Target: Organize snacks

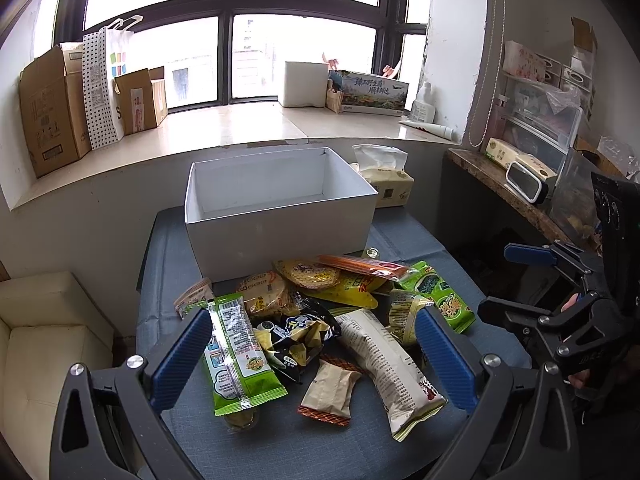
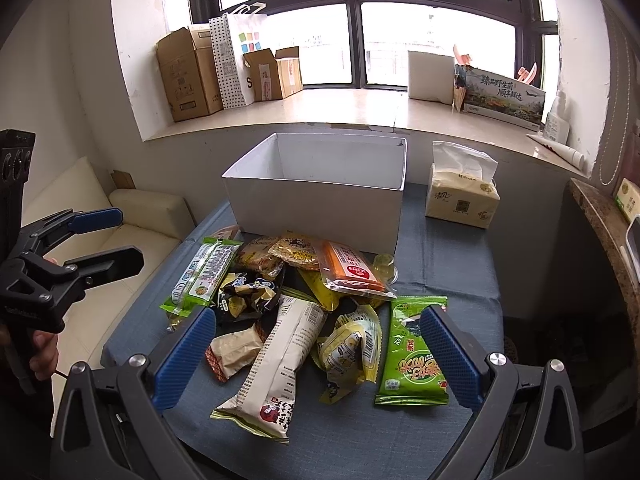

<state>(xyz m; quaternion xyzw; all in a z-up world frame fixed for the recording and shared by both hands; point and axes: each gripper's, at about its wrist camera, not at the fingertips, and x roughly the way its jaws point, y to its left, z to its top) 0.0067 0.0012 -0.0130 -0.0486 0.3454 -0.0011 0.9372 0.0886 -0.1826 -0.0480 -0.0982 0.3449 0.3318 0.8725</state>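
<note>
Snacks heaped loose on the counter, box empty, both tongs released.

Risk lies in the overlap: closing on one packet in the snack pile (image 2: 304, 308) could drag a neighbour off the counter (image 2: 448, 272) near edge, and slick film may slip. White box (image 1: 280, 204) stands open at the far edge, pile just before it. Long white packet (image 2: 280, 360) lies nearest, then green packet (image 2: 416, 360) toward the right edge, small tan packet (image 1: 332, 392). Left tongs (image 1: 312, 356) and right tongs (image 2: 316, 356) hover spread, gripping nothing.
</note>
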